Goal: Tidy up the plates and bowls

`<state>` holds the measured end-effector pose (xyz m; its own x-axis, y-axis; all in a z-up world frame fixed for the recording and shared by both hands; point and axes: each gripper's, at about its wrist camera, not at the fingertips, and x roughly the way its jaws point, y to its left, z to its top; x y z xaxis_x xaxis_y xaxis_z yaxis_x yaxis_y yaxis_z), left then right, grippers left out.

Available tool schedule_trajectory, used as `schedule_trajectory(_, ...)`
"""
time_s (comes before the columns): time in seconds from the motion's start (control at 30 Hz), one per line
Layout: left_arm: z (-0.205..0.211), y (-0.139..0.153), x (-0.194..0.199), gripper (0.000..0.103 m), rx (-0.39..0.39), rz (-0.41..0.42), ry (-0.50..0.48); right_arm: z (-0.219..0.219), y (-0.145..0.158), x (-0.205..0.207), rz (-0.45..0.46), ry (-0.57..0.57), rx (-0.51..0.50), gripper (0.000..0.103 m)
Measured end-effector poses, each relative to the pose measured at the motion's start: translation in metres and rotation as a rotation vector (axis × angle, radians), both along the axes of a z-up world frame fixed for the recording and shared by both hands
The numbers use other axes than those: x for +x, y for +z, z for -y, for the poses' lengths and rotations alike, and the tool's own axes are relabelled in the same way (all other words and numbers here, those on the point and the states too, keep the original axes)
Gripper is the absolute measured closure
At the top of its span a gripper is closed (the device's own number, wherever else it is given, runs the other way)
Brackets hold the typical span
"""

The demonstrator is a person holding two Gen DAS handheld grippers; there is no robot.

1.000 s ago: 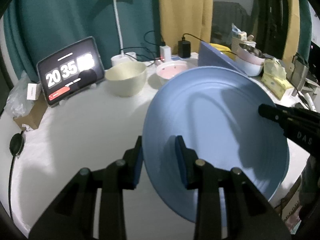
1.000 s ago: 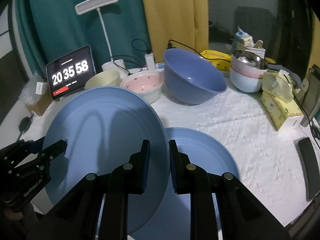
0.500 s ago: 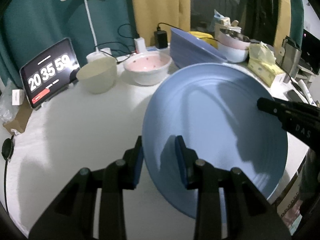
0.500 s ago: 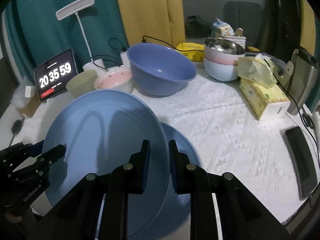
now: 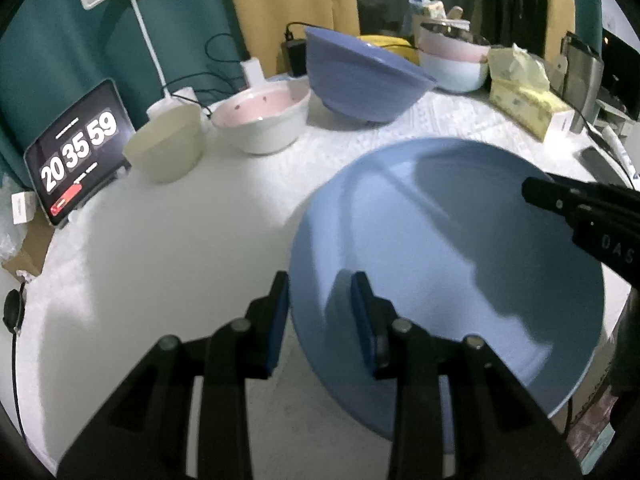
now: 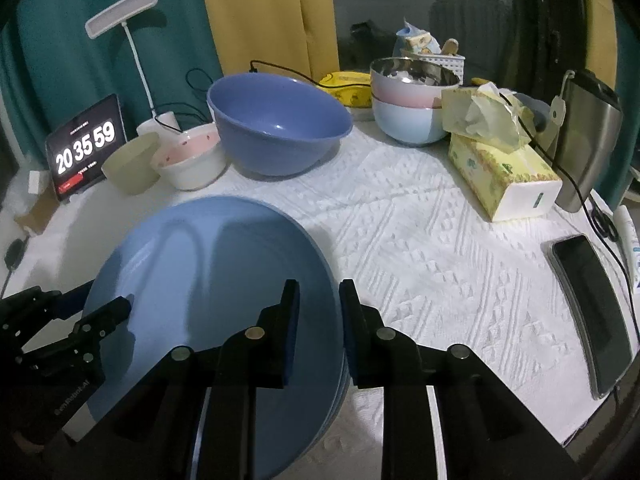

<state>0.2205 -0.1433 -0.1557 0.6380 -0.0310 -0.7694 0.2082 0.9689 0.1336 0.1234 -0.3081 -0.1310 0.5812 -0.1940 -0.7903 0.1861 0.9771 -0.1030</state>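
The left gripper (image 5: 320, 320) and right gripper (image 6: 318, 320) each straddle opposite rims of the blue plate (image 6: 208, 300). It sits low over the counter (image 6: 420, 240) on a second plate whose edge peeks out beneath. The right jaws are opening around the rim; the left look narrow. Farther back stand a cream bowl (image 6: 130, 162), pink bowl (image 6: 188, 160), blue bowl (image 6: 276, 124) and stacked bowls (image 6: 412, 104)

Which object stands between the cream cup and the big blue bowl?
The white bowl with pink inside stands between cream cup and big blue bowl, in both views.
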Motion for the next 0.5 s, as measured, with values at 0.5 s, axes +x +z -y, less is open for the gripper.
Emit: schedule_trajectory(0.5,-0.023,0.013,0.003,0.057,-0.050,0.039,0.077,0.008,-0.001,-0.004,0.003,-0.007,-0.001,0.050)
